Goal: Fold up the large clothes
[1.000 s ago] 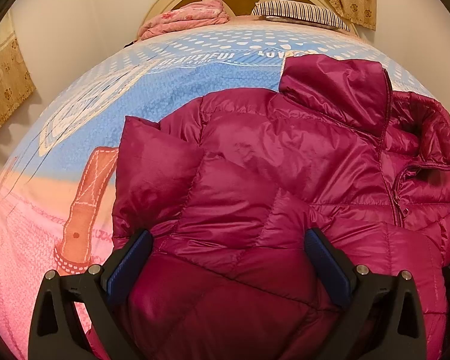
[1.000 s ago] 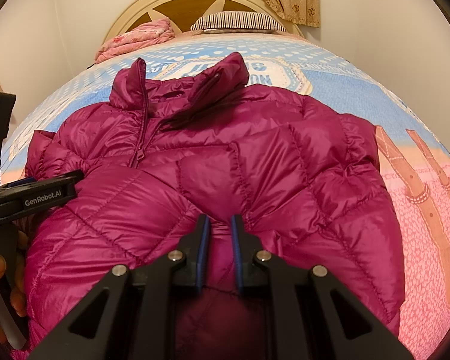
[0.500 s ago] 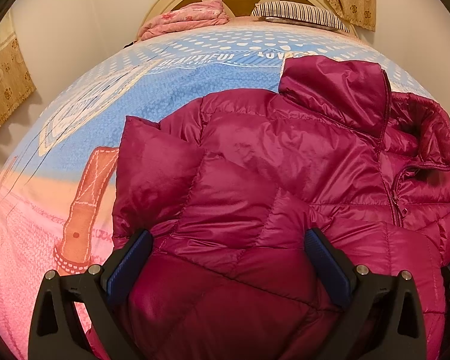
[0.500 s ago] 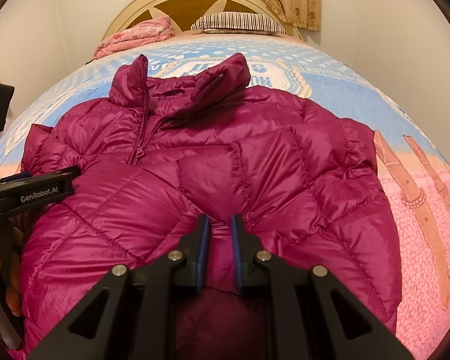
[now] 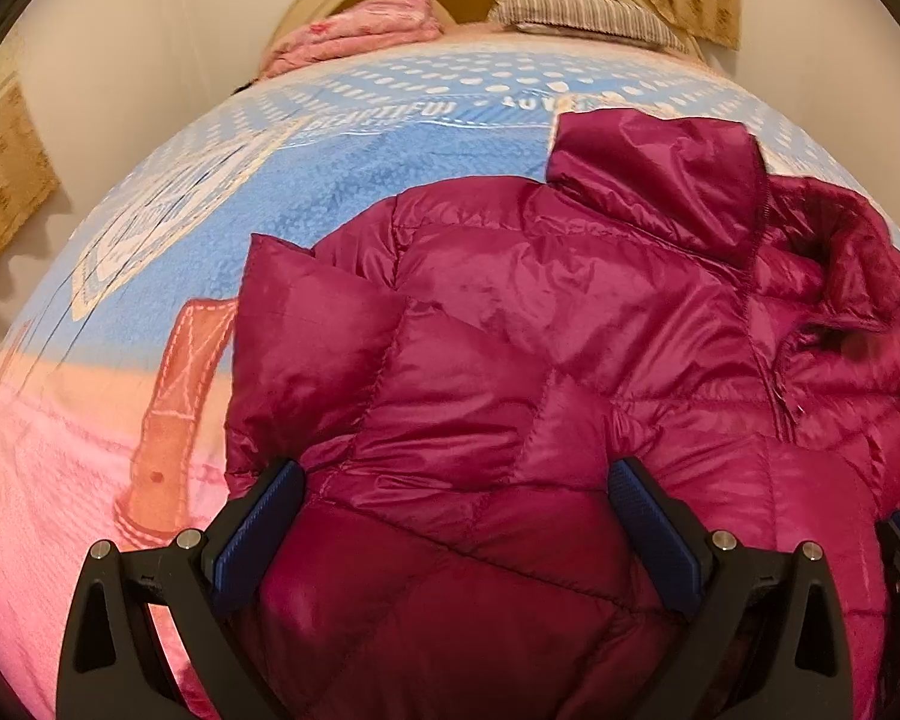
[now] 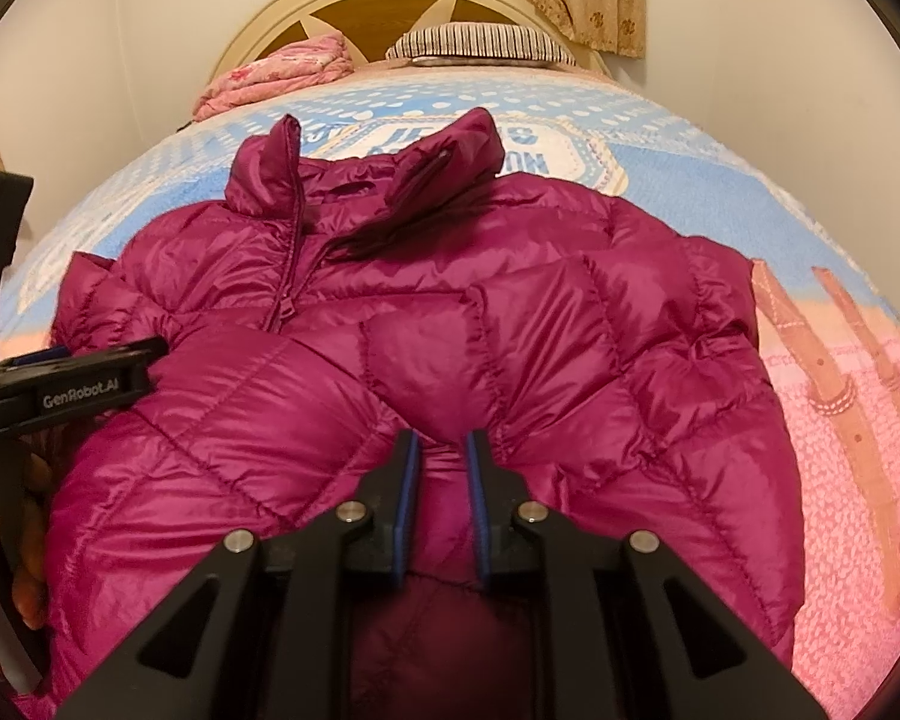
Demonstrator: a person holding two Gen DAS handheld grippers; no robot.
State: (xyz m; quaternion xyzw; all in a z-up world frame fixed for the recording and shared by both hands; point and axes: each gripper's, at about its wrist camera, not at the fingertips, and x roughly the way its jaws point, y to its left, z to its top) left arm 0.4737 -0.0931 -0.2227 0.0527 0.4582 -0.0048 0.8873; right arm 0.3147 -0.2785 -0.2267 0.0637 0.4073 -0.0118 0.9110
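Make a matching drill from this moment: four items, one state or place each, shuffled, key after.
Items:
1. left tool
2. right tool
3. striped pillow
4. pink folded blanket

States or places:
A. by the headboard, left of the other bedding
B. pinching a fold of the magenta puffer jacket
C. jaws wide apart over the jacket
D. by the headboard, right of the other bedding

Pairs: 1-C, 2-B, 3-D, 4-A

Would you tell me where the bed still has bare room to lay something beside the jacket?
Bare bedspread lies between the jacket collar and the pillow, and right of the jacket. Another strip lies left of it. The middle is crowded: jacket and both hand-held grippers, right and left.
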